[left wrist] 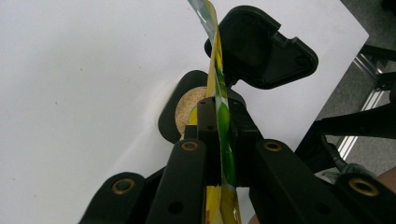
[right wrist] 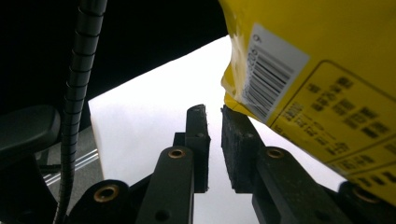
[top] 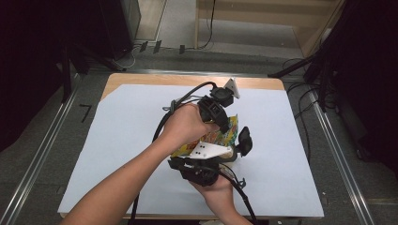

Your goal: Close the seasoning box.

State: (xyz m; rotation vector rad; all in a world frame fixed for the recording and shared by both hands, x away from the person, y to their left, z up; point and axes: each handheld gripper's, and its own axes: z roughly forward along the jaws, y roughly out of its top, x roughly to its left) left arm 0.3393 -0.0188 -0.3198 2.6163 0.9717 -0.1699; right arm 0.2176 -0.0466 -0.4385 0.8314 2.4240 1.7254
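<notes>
A yellow and green snack packet (top: pixel 224 135) is held up over the white sheet, between two hands. My left gripper (left wrist: pixel 219 109) comes down on it from the far side, jaws shut on its thin top edge. Below it stands a small black cup of beige granules (left wrist: pixel 189 109) with its black lid (left wrist: pixel 261 49) flipped open. My right gripper (right wrist: pixel 214 112) sits under the packet's barcode side (right wrist: pixel 322 70). Its pads stand almost together with nothing between them, and the packet's corner hangs just above the right pad (right wrist: pixel 236 140).
The white sheet (top: pixel 122 140) covers most of the wooden table (top: pixel 141 78). Metal rails (top: pixel 42 150) run along both sides of the table. Black cables (top: pixel 162 124) trail from both grippers. Dark stands and floor cables lie beyond the far edge.
</notes>
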